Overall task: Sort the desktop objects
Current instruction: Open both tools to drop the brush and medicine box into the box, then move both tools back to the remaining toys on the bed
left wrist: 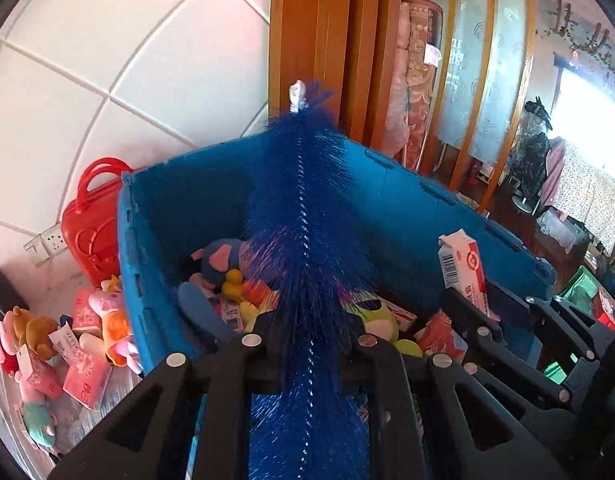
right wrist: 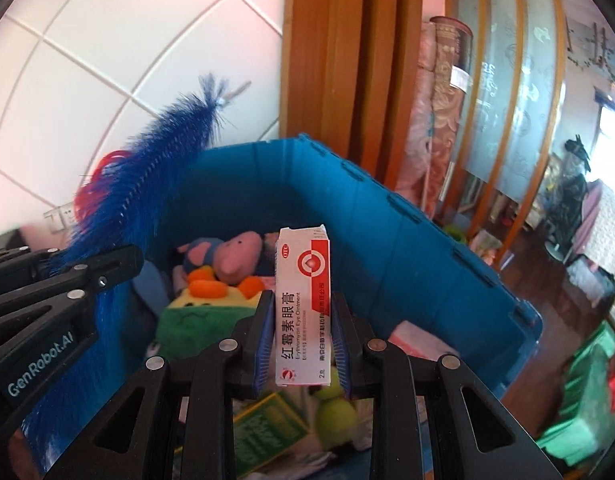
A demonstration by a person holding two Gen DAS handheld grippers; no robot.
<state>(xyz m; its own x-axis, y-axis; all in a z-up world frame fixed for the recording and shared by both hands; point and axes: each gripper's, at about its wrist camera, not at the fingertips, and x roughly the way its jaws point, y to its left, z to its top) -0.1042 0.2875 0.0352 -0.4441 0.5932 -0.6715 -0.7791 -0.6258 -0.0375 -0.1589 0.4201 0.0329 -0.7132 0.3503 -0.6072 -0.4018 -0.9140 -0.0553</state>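
Observation:
My left gripper [left wrist: 309, 338] is shut on a long blue bottle brush [left wrist: 307, 216] that stands upright over the blue storage bin [left wrist: 407, 200]. My right gripper [right wrist: 303, 320] is shut on a white and red eye ointment box [right wrist: 305, 300] and holds it upright above the bin [right wrist: 387, 240]. The right gripper and its box [left wrist: 463, 268] show at the right of the left wrist view. The left gripper [right wrist: 103, 272] and the brush [right wrist: 147, 172] show at the left of the right wrist view. The bin holds plush toys [right wrist: 227, 256] and small boxes.
Left of the bin lie pink tissue packs [left wrist: 87, 380], plush toys [left wrist: 31, 332] and a red plastic case [left wrist: 91, 216] against the white tiled wall. A wooden door frame [left wrist: 319, 40] stands behind. A green crate [right wrist: 587, 392] sits on the floor at the right.

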